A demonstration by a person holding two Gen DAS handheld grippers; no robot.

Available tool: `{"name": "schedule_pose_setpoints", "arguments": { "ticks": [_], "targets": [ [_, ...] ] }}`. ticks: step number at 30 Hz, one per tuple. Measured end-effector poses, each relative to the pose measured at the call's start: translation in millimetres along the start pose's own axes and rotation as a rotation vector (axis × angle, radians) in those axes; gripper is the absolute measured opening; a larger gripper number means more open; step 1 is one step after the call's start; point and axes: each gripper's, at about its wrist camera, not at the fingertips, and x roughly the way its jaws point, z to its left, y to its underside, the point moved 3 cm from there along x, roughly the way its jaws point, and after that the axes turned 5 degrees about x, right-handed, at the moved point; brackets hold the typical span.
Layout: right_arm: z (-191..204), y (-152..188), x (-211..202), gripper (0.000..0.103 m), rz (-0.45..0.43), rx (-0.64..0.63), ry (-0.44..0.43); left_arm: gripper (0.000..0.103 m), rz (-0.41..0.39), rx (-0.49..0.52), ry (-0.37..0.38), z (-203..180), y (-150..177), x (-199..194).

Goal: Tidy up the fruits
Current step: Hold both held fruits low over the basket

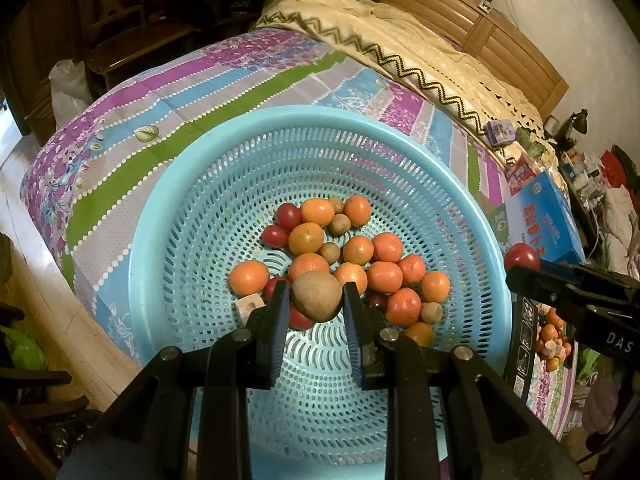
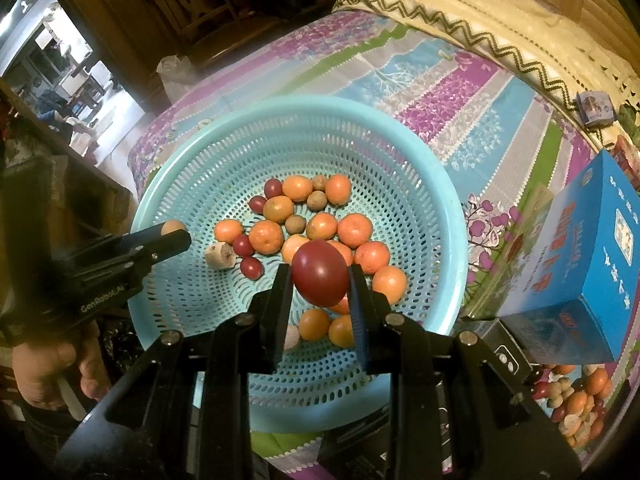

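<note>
A light blue perforated basket [image 1: 192, 216] [image 2: 432, 184] sits on a bed and holds several oranges [image 1: 384, 278] [image 2: 266, 236], small red fruits [image 1: 289, 216] [image 2: 251, 267] and small brown fruits [image 1: 340, 225] [image 2: 295, 224]. My left gripper [image 1: 316, 294] is shut on a brown round fruit [image 1: 316, 296] above the pile. My right gripper [image 2: 320, 274] is shut on a dark red fruit [image 2: 320, 272] over the basket. In the left wrist view the right gripper [image 1: 524, 268] enters at the right edge with the red fruit [image 1: 521, 255]. In the right wrist view the left gripper [image 2: 176, 236] reaches in from the left with the brown fruit [image 2: 173, 226].
The bed has a striped floral sheet [image 1: 132, 160] and a cream blanket [image 1: 400, 40]. A blue box [image 1: 544, 224] [image 2: 592, 264] lies right of the basket, with a picture of fruit [image 2: 576, 404] below it. A pale chunk [image 2: 219, 256] lies in the basket. A hand [image 2: 44, 368] holds the left gripper.
</note>
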Motion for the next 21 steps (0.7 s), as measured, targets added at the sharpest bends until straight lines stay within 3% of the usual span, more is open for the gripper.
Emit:
{"name": "schedule_pose_setpoints", "arguments": {
  "ticks": [21],
  "targets": [
    [-1.0,0.4,2.4,0.028,0.001,0.0,-0.003,0.026,0.0,0.0,0.002,0.1,-0.1,-0.1]
  ]
}}
